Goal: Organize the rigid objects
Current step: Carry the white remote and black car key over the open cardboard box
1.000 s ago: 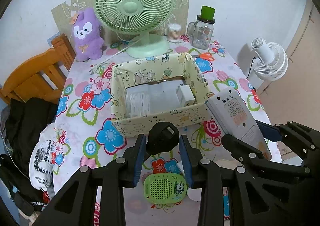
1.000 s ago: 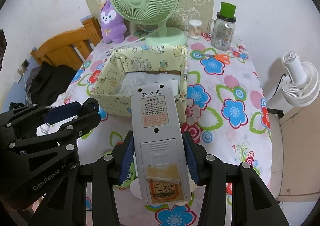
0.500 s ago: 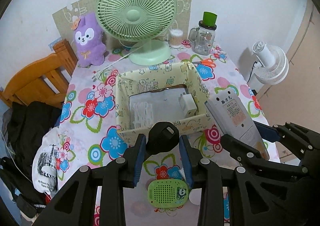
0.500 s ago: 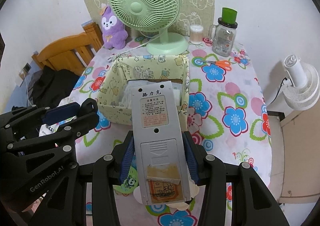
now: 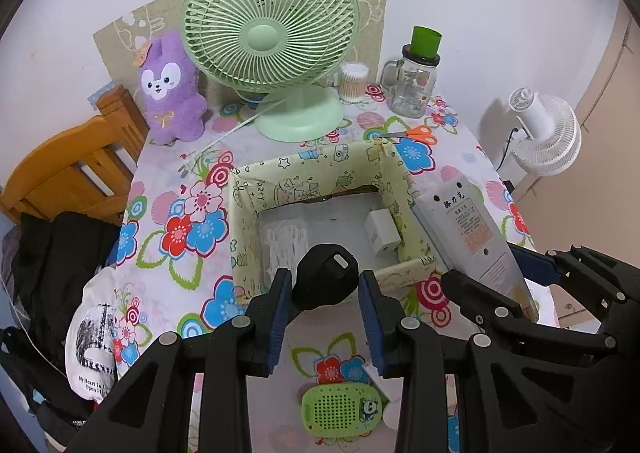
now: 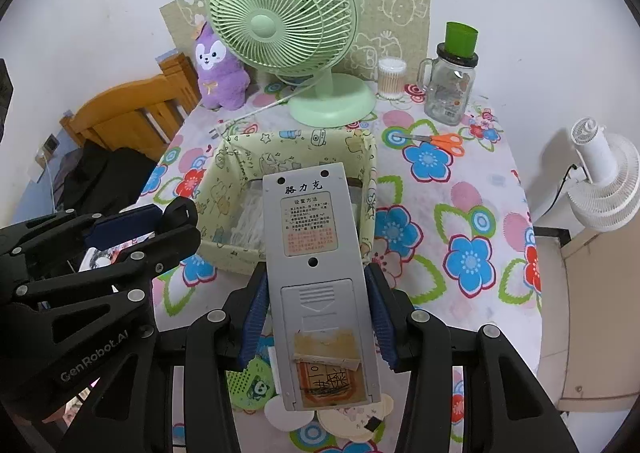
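My left gripper (image 5: pixel 323 305) is shut on a black round plastic object (image 5: pixel 325 281), held above the near wall of the pale yellow patterned storage box (image 5: pixel 316 177). My right gripper (image 6: pixel 316 317) is shut on a grey remote control (image 6: pixel 316 253), back side up, held over the box's near right corner (image 6: pixel 370 221). The remote also shows at right in the left wrist view (image 5: pixel 468 229). Inside the box lie a white charger (image 5: pixel 381 231) and a white plastic packet (image 5: pixel 286 243).
A green desk fan (image 5: pixel 276 41), purple plush toy (image 5: pixel 170 89), cotton swab jar (image 5: pixel 353 81), glass mug jar (image 5: pixel 414 83) and orange scissors (image 5: pixel 416 133) stand behind the box. A green perforated gadget (image 5: pixel 340 407) lies on the table near me. A wooden chair (image 5: pixel 68 169) is left; a white fan (image 5: pixel 544 133) is right.
Both grippers have risen and drawn back from the box with their objects still held; the box and fan now look farther off and scissors have come into view.
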Tool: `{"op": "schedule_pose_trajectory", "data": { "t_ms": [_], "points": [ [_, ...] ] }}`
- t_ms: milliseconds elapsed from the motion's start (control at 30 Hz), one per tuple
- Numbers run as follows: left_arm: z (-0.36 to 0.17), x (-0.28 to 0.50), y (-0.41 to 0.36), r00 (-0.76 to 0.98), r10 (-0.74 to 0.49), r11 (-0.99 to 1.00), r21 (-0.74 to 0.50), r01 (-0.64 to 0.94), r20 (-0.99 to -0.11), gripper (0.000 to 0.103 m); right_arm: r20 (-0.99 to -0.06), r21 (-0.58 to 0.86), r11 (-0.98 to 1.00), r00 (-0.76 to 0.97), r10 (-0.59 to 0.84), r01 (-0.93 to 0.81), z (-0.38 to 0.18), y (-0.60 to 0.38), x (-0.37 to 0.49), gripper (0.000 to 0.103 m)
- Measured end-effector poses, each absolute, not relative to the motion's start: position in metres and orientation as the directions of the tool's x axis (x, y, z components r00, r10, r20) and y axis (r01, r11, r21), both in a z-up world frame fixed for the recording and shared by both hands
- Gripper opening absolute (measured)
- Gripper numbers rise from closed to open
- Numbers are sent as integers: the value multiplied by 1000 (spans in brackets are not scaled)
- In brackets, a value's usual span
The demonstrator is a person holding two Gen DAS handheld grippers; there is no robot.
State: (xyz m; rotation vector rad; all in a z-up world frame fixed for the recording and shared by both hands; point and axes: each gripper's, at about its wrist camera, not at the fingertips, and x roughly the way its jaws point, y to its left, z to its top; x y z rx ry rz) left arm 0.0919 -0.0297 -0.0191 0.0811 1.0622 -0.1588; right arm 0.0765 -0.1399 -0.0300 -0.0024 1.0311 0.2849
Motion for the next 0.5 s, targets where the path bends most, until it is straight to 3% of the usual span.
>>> {"op": "schedule_pose_trajectory", "data": {
  "t_ms": [500],
  "points": [
    [-47,131,-18,421,-78,985,-6,170,-904,35,-854,151,965,464,236,-214,-46,-136,122,50]
  ]
}}
